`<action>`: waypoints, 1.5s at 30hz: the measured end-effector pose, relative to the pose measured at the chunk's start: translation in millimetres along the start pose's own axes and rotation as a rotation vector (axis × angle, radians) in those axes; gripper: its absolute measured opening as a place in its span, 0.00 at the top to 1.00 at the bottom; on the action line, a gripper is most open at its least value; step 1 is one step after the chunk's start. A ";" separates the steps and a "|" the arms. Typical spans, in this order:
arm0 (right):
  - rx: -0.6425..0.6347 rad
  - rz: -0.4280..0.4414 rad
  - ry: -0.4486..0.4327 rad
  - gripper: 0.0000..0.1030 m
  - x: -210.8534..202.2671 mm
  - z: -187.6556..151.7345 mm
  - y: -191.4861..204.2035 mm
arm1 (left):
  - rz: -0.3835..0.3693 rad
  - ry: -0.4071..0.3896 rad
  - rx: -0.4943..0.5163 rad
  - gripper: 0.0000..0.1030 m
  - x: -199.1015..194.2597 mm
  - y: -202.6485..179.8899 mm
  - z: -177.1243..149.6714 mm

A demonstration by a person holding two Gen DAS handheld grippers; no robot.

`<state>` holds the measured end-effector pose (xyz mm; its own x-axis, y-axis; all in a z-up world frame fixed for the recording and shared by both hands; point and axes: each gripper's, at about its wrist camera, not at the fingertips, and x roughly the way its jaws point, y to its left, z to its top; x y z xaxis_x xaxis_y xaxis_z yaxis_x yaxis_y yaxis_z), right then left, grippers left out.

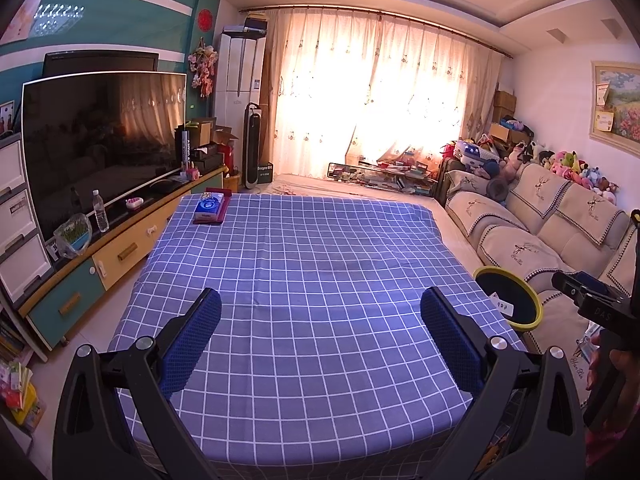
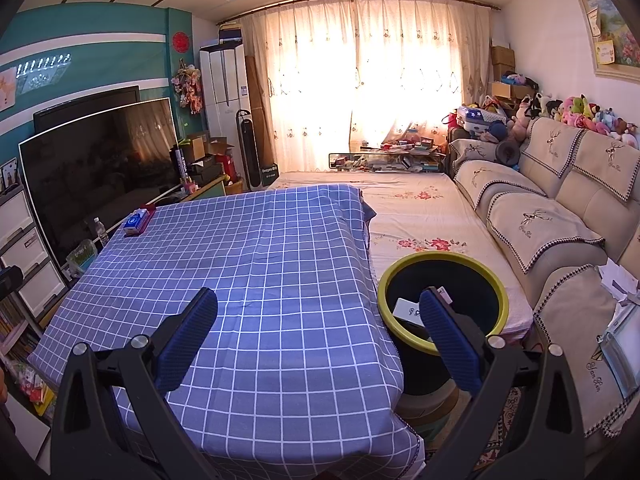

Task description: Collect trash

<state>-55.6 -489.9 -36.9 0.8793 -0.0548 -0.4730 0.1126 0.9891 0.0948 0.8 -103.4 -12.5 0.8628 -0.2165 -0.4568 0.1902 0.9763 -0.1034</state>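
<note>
With the tablecloth point(image 1: 304, 280) bare, both my left claw point(image 1: 320, 344) and right claw point(image 2: 318, 340) hang spread wide and empty, the right beside the bin point(image 2: 442, 258) holding the scraps.

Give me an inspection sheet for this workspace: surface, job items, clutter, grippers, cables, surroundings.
Surface: table under a blue checked cloth, mostly bare.
Job's things: bin with a yellow-green rim stands beside the table's right edge; white paper lies inside. No loose trash seen on the cloth.
Clutter: tissue pack on a red tray at the far left corner.
Grippers: left gripper over the table, jaws wide apart and empty; right gripper likewise, its right jaw over the bin.
Cables: nothing seen.
Surroundings: TV on the left, sofa on the right, curtains ahead.
</note>
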 end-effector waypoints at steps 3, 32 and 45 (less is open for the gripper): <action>0.000 0.001 0.001 0.07 0.2 0.0 0.1 | 0.001 0.000 -0.005 0.05 -0.8 -0.4 -0.7; 0.005 0.000 0.005 0.07 1.4 -2.1 -1.6 | 0.018 -0.004 0.003 0.05 2.6 -1.8 -0.2; -0.025 0.007 0.046 0.07 37.8 2.7 8.5 | 0.046 0.070 0.023 0.05 62.5 17.8 15.9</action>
<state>-20.2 -483.8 -51.6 0.8578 -0.0420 -0.5123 0.0946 0.9925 0.0770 65.6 -99.5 -28.9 0.8360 -0.1707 -0.5215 0.1627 0.9847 -0.0615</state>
